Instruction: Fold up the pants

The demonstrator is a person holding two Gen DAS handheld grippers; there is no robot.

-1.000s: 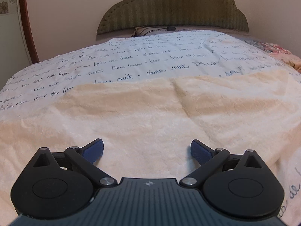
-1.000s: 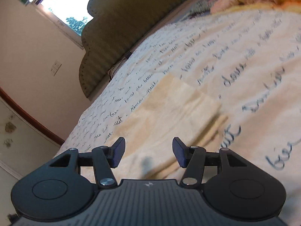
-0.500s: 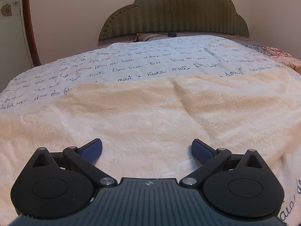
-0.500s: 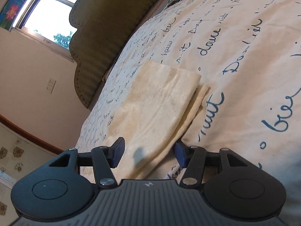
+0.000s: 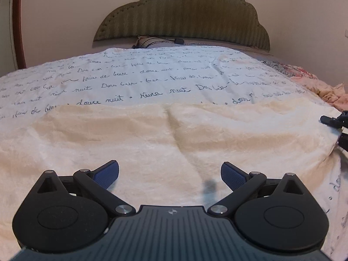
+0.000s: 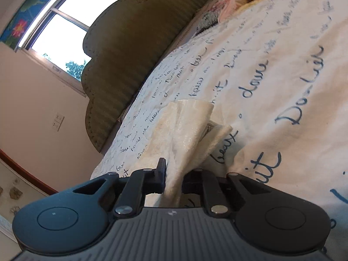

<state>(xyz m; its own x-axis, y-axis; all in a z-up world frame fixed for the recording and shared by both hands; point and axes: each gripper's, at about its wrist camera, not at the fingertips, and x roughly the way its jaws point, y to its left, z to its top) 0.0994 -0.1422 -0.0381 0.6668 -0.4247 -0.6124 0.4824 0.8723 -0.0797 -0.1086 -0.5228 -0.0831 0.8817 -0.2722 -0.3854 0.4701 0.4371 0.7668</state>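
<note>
The cream fleece pants (image 5: 165, 134) lie spread flat across the bed, with a crease running down the middle. My left gripper (image 5: 169, 171) is open and empty, low over the near part of the pants. My right gripper (image 6: 174, 174) is shut on the edge of the pants (image 6: 184, 130), and the cloth bunches up between its fingers. The right gripper also shows at the right edge of the left wrist view (image 5: 336, 122), at the end of the pants.
The bed has a white cover with blue handwriting print (image 5: 152, 80). A green padded headboard (image 5: 184, 15) and a pillow (image 5: 152, 42) are at the far end. Pink bedding (image 5: 315, 82) lies at the right side. A window (image 6: 63, 32) is behind the headboard.
My right gripper has closed on the edge of the pants and the cloth has lifted and bunched. The left gripper has stayed open and the view has tilted up slightly.
</note>
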